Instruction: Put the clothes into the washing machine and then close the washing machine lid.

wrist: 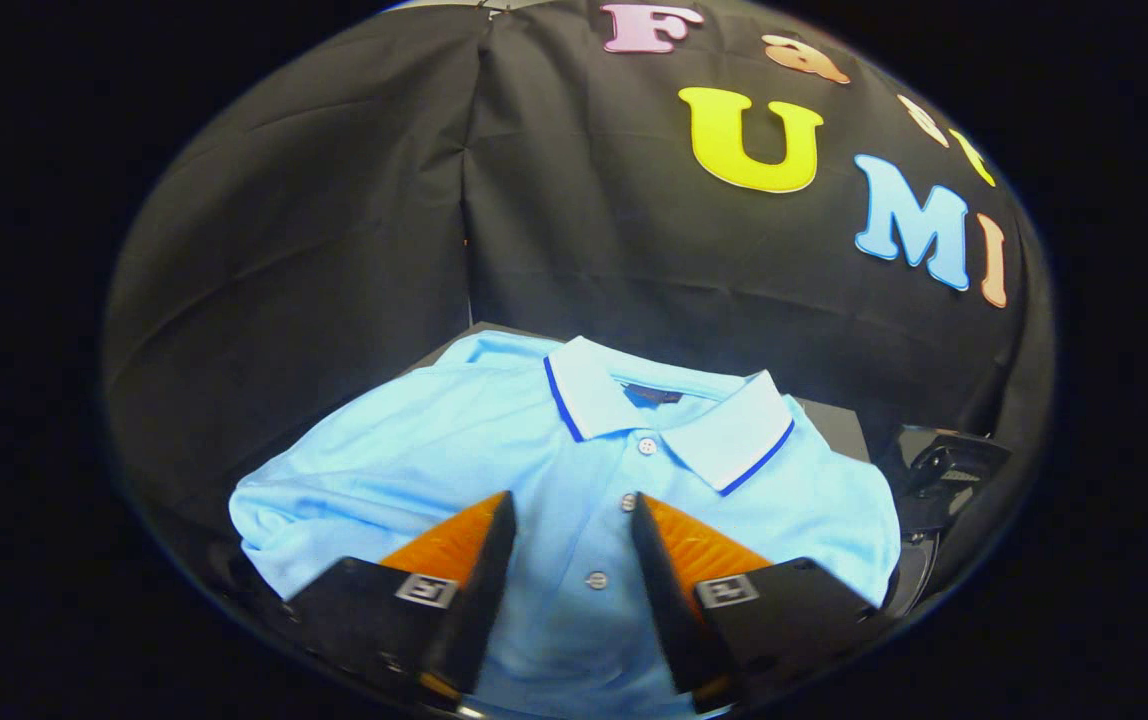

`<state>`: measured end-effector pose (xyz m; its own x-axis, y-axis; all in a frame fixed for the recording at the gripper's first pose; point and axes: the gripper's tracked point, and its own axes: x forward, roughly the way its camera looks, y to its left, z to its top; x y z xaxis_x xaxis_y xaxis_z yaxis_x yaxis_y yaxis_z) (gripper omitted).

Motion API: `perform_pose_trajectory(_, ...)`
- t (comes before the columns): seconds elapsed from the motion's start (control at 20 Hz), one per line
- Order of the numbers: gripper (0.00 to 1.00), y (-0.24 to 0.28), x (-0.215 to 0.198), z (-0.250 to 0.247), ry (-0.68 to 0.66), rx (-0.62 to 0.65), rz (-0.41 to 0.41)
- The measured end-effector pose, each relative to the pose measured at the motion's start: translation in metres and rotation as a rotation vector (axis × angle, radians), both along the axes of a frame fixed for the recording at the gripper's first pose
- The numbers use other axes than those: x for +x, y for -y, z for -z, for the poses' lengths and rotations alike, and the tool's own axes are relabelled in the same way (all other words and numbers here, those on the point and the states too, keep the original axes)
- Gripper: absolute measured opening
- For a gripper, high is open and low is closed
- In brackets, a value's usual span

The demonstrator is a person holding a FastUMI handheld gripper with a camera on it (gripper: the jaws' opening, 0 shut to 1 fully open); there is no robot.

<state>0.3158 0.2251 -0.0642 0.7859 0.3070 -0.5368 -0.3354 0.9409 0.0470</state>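
Here the gripper [572, 500] hangs over a light blue polo shirt [454, 450], its two fingers spread apart with nothing pressed between them. Each finger [479, 580] is black with an orange ribbed outer face and carries a small square marker near its base. The fingers point toward twelve o'clock, and the shirt's button placket runs straight up the gap between them. One button [596, 579] sits in the gap low down, a second [628, 502] lies just by the tip of the right finger, and a third [646, 446] is beyond the fingertips, close under the collar.

The shirt lies spread flat, front side up, on a dark surface [839, 425] whose bare corner shows at about two o'clock from the fingertips. Its collar [734, 435] is paler than the body, edged with a thin dark blue line, and folded open at twelve o'clock from the fingers. A small dark tag [652, 394] shows inside the neck. One shoulder and sleeve reach out toward nine o'clock, where the cloth bunches a little at its edge; the other shoulder runs toward three o'clock.

At three o'clock, just past the shirt's edge, stands a black object [949, 465]; what it is cannot be told. Behind everything, at twelve o'clock, hangs the black cloth wall [334, 220], creased into long folds.
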Motion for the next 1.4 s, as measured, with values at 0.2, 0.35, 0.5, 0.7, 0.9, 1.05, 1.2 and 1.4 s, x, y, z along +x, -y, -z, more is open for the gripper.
perform_pose_trajectory(0.2,0.11,0.003,-0.006,-0.004,0.036,-0.035,-0.054)
perform_pose_trajectory(0.35,0.02,0.007,-0.002,-0.002,0.027,0.0,-0.039)
perform_pose_trajectory(0.5,0.02,0.011,-0.001,-0.011,0.031,0.008,-0.047)
perform_pose_trajectory(0.7,0.02,0.026,-0.008,-0.037,0.086,0.026,-0.067)
perform_pose_trajectory(0.9,0.01,0.057,-0.012,-0.071,0.126,0.134,-0.055)
perform_pose_trajectory(1.05,0.01,0.085,-0.011,-0.096,0.157,0.191,-0.054)
perform_pose_trajectory(1.2,0.01,0.123,-0.015,-0.123,0.219,0.23,-0.05)
perform_pose_trajectory(1.4,0.01,0.187,-0.023,-0.159,0.291,0.271,-0.005)
